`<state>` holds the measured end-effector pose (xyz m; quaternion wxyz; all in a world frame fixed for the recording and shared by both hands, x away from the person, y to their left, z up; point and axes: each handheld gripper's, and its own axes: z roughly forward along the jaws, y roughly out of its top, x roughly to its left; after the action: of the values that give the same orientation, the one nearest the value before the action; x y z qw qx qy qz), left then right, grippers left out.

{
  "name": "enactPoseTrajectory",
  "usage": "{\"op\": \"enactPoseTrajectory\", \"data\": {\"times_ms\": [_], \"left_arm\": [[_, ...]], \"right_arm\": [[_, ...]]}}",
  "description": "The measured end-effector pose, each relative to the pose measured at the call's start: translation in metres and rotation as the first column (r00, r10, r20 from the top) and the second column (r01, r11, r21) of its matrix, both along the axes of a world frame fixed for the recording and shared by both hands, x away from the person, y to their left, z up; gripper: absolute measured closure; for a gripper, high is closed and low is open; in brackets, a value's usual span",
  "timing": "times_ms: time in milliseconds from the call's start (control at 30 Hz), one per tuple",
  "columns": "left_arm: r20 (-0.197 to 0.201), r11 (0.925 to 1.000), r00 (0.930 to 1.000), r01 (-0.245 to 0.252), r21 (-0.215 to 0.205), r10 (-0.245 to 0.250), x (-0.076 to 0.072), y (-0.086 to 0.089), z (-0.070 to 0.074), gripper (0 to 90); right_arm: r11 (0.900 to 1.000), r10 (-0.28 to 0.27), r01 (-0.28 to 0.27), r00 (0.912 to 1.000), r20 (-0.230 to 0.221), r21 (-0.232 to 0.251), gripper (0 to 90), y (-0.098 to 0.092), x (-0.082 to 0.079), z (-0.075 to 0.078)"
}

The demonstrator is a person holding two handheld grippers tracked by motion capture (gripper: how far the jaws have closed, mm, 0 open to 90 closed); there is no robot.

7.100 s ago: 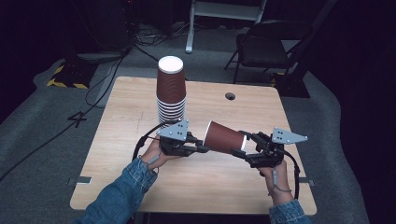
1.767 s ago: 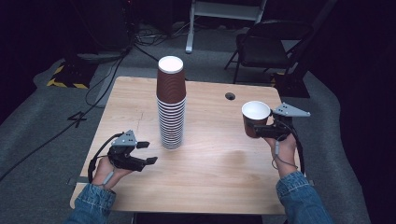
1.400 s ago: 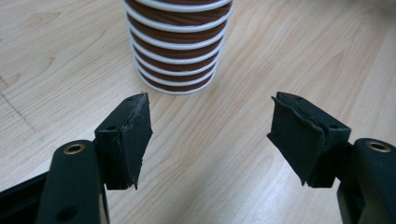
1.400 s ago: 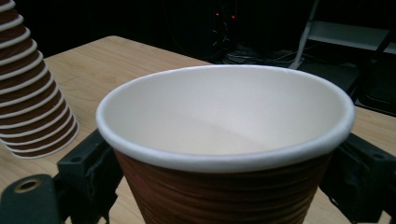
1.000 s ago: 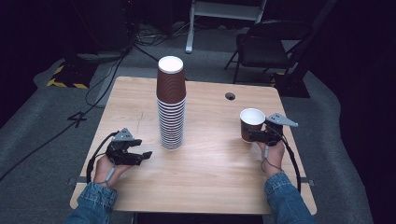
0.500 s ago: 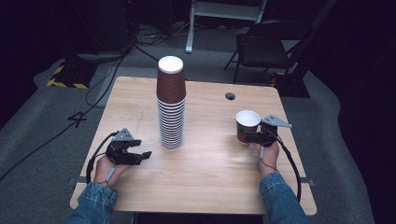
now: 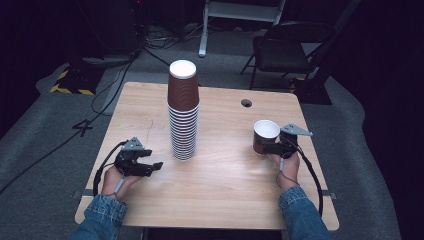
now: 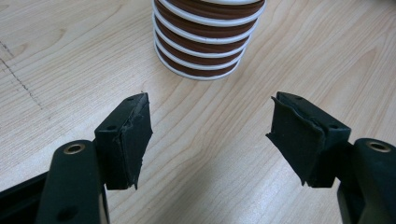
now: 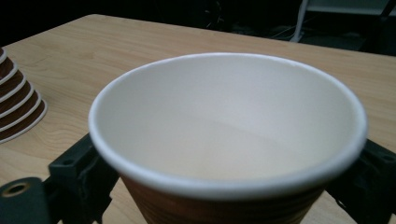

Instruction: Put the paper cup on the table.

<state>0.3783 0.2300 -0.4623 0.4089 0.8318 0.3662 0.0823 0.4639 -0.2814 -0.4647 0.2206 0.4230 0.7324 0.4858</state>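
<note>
The left gripper (image 7: 150, 167) rests near the table's (image 7: 225, 200) front edge, jaws wide apart and empty, aimed at the tall stack of cups (image 7: 183, 115). Across the table, the single cup (image 7: 265, 136) stands upright between the right gripper's (image 7: 270, 148) jaws, which have just been opening. To set it down well, spread them clear of the cup wall, then draw straight back without tipping it.

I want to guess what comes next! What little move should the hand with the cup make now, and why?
Probably draw the right gripper back from the single paper cup. The cup stands upright on the table, apart from the cup stack, and the jaws have just been opening around it.
</note>
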Motion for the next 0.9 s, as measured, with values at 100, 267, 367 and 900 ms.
{"op": "enactPoseTrajectory", "data": {"times_ms": [100, 267, 367, 900], "left_arm": [[-0.003, 1.0000, 1.0000, 0.006, 0.003, -0.006, 0.001, -0.001, 0.000, 29.1], [-0.008, 1.0000, 1.0000, 0.005, 0.000, -0.005, 0.002, -0.002, -0.001, 29.0], [-0.007, 1.0000, 1.0000, 0.002, 0.001, -0.002, 0.002, -0.001, 0.000, 28.9], [-0.053, 0.9971, 0.9983, -0.020, 0.073, 0.024, -0.009, 0.000, -0.006, 27.2]], "right_arm": [[1.000, 0.011, -0.010, 0.9996, -0.027, 0.009, 0.4, -0.002, 0.000, 0.000], [1.000, 0.011, -0.011, 0.9995, -0.030, -0.007, 0.3, -0.004, -0.001, 0.002], [1.000, 0.019, -0.019, 0.9996, -0.022, -0.004, 0.3, -0.006, -0.004, 0.008], [0.997, 0.054, -0.059, 0.9949, -0.084, -0.054, 0.0, -0.031, -0.059, 0.061]]}}
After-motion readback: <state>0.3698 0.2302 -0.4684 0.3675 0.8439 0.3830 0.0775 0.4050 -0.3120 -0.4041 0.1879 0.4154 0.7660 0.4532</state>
